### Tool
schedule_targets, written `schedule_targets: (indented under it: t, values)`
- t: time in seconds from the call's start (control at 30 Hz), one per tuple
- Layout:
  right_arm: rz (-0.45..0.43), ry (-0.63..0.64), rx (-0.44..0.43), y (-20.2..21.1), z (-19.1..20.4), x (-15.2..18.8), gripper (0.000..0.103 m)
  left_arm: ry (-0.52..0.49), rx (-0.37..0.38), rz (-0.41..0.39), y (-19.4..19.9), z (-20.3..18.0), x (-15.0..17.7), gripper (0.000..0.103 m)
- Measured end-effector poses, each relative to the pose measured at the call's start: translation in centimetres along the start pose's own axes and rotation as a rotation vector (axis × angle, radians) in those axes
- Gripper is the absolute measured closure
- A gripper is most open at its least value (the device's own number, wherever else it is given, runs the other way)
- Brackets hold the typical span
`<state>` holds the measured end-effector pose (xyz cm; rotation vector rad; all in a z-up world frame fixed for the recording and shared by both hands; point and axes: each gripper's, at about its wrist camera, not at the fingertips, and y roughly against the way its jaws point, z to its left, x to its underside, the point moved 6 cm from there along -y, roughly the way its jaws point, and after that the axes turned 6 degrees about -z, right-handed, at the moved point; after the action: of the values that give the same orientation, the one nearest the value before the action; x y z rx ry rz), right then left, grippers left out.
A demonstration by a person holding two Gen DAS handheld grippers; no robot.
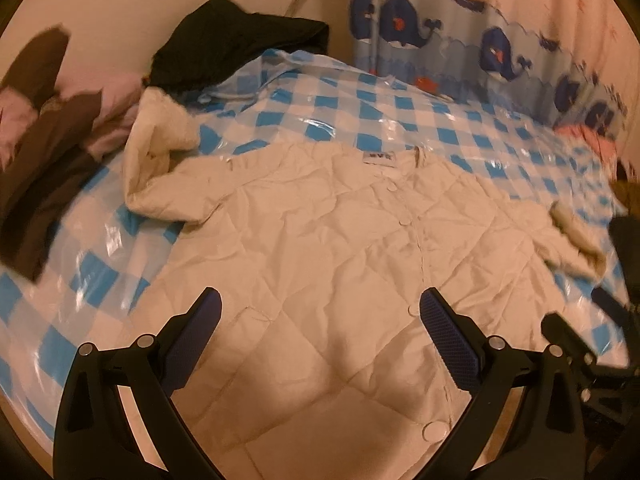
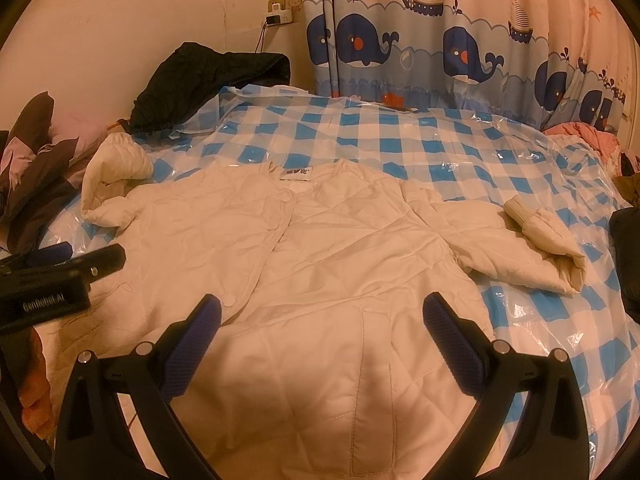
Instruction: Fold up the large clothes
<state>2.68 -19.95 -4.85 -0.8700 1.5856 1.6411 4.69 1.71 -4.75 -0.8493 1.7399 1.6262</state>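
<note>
A cream quilted jacket [image 2: 328, 248] lies front-up and buttoned on a bed covered with a blue-and-white checked plastic sheet [image 2: 400, 140], collar toward the whale-print curtain [image 2: 440, 52]. Both sleeves are already doubled back on themselves: one [image 2: 116, 184] bunches up near the dark pillows [image 2: 36, 184], the other [image 2: 532, 248] lies out over the sheet with its ribbed cuff [image 2: 516, 208] showing.

The left gripper [image 1: 320, 320] hovers over the lower placket with its fingers spread and nothing between them. The right gripper [image 2: 320, 320] hovers over the lower front panel, fingers likewise spread and empty. The left tool shows at the left edge of the right wrist view.

The step in hand looks like the first fold, most likely bringing a sleeve across the chest. To do it well, each gripper should probably pinch the padded fabric at a sleeve's outer fold, not the slick sheet beneath, then lift low and lay the sleeve flat across the body. The puffy filling may spring back, so a brief press along the crease would help. A black garment [image 2: 208, 84] sits well apart by the wall.
</note>
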Motion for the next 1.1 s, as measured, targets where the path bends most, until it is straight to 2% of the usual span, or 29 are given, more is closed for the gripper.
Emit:
schedule_targets:
  t: [0.03,0.13,0.2,0.33,0.4,0.43,0.53,0.7,0.97,1.1]
  values:
    - [0.0,-0.001,0.0,0.0,0.0,0.0,0.006,0.006,-0.01,-0.005,0.0,0.3,-0.1,0.007]
    - [0.0,-0.001,-0.001,0.0,0.0,0.0,0.006,-0.056,-0.074,-0.031,0.3,0.5,-0.6,0.007]
    - [0.0,-0.001,-0.001,0.0,0.0,0.0,0.006,-0.067,-0.116,-0.016,0.3,0.7,-0.8,0.007]
    - [-0.001,-0.003,0.0,0.0,-0.1,0.0,0.006,-0.001,-0.016,0.019,0.0,1.0,-0.9,0.007]
    - [0.001,-0.007,0.0,0.0,-0.1,-0.1,0.006,0.0,0.031,0.002,0.1,0.8,-1.0,0.007]
    - [0.002,-0.008,0.001,0.0,0.0,-0.2,0.006,0.006,0.046,-0.033,0.4,0.9,-1.2,0.007]
    - [0.003,-0.009,0.0,0.0,0.0,-0.3,0.006,0.066,0.036,-0.098,1.3,1.6,-1.7,0.007]
    - [0.004,-0.007,0.001,-0.1,-0.1,-0.3,0.006,-0.034,0.022,-0.037,0.5,0.4,-1.6,0.007]
    - [-0.009,0.007,0.015,0.1,-0.5,-0.6,0.006,-0.048,0.062,-0.009,0.1,-0.5,-1.1,0.007]
    - [-0.05,-0.029,0.044,1.4,-4.4,-3.1,0.006,-0.013,0.067,0.011,-0.5,-0.3,-1.4,0.007]
